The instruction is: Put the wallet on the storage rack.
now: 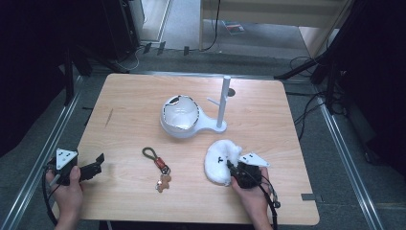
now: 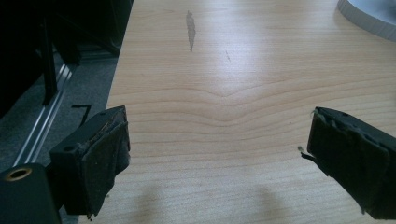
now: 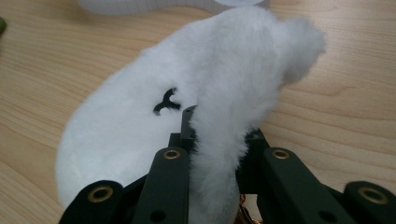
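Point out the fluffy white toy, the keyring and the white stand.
fluffy white toy point(image 1: 219, 160), high view, its upper body
keyring point(image 1: 159, 165), high view, its red clip
white stand point(image 1: 224, 100), high view, its upright post

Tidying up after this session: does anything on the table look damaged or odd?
Yes: the white bowl beside the white peg stand has a jagged, chipped rim with dark gaps at its far left edge.

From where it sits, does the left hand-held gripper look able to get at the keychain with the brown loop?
Probably yes: the left hand-held gripper is open, with bare wooden table between it and the keychain with the brown loop.
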Available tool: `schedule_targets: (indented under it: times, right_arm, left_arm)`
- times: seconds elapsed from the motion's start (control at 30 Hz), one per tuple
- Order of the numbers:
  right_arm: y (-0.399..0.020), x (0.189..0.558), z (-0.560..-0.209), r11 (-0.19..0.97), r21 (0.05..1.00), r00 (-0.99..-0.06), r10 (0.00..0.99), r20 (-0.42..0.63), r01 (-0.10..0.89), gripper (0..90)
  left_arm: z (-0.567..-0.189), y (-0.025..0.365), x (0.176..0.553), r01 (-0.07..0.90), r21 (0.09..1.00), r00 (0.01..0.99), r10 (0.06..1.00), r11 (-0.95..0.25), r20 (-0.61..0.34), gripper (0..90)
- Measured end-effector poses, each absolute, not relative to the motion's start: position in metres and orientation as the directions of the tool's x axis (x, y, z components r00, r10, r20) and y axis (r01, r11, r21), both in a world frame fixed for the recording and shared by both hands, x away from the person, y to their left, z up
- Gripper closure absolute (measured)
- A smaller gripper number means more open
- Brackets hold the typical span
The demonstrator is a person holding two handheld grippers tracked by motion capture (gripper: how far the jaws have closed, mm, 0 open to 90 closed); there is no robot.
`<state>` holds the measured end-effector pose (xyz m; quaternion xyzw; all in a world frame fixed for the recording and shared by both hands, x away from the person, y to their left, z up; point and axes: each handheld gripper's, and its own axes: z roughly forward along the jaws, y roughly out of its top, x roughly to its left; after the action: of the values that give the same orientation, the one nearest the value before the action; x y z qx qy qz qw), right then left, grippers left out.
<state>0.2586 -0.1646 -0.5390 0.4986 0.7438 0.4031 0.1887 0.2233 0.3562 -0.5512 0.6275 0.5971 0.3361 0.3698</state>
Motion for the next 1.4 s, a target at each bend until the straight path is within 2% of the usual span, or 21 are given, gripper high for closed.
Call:
schedule_targets:
  times: [0.27, 0.5, 0.73, 1.4]
  right_arm:
    - [-0.166, 0.254, -0.526, 0.121, 0.817, -0.444, 0.878, 0.177, 0.564, 79.4]
    - [-0.151, 0.247, -0.504, 0.076, 0.87, -0.455, 0.873, 0.178, 0.487, 78.7]
    - [-0.133, 0.247, -0.488, 0.119, 0.902, -0.449, 0.889, 0.089, 0.415, 78.8]
    - [-0.082, 0.28, -0.459, 0.124, 0.934, -0.429, 0.903, 0.034, 0.336, 78.4]
  left_arm:
    - [-0.551, 0.356, 0.223, 0.5, 0.866, 0.06, 0.998, -0.012, -0.021, 6.4]
    - [-0.551, 0.357, 0.223, 0.504, 0.864, 0.059, 0.998, -0.005, -0.028, 6.4]
    - [-0.551, 0.358, 0.223, 0.502, 0.865, 0.062, 0.997, 0.002, -0.038, 6.4]
    - [-0.551, 0.359, 0.223, 0.502, 0.865, 0.062, 0.997, 0.014, -0.051, 6.4]
